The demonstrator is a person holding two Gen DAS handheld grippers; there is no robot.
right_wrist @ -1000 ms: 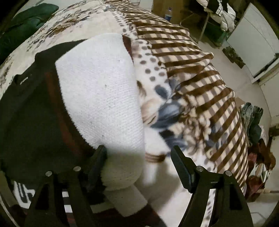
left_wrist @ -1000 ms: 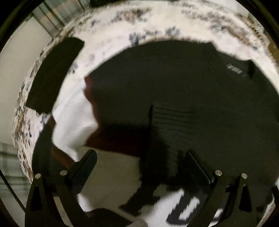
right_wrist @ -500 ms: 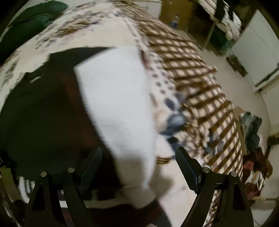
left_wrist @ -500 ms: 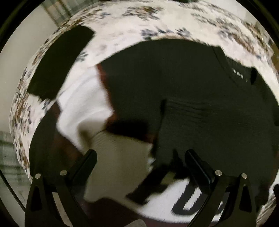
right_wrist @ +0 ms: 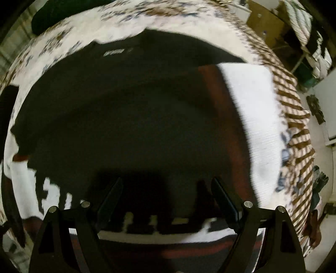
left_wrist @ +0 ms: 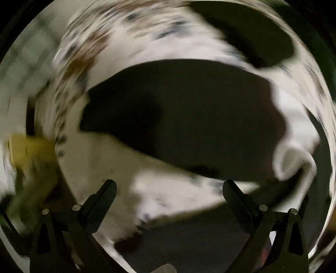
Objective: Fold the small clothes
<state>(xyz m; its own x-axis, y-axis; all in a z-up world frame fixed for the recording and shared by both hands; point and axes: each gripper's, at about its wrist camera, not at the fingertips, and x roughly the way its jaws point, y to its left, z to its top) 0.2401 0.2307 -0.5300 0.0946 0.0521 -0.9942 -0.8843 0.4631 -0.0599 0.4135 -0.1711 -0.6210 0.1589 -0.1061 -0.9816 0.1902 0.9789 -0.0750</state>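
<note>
A black knit sweater point(right_wrist: 136, 115) lies spread on the bed, with a white sleeve point(right_wrist: 256, 126) folded along its right side and a white band of dark lettering point(right_wrist: 52, 197) near its hem. My right gripper point(right_wrist: 167, 180) hangs open over the black body, nothing between its fingers. The left wrist view is badly blurred. There the same dark garment point(left_wrist: 189, 117) fills the middle, with a curled white part point(left_wrist: 294, 147) at its right. My left gripper point(left_wrist: 169, 189) stands open above the pale bed cover point(left_wrist: 100, 159) just beside the garment, holding nothing.
The flowered bed cover point(right_wrist: 147, 16) ends in a brown-striped border point(right_wrist: 294, 109) on the right, with floor and clutter beyond it. A second dark cloth point(left_wrist: 252, 35) lies farther back on the bed. A blurred yellow-green thing point(left_wrist: 31, 155) shows at the left edge.
My left gripper has swung fast and rolled, from above the sweater's cuff and lettering to the bed cover beside it. My right gripper has gone from the white sleeve to above the black body.
</note>
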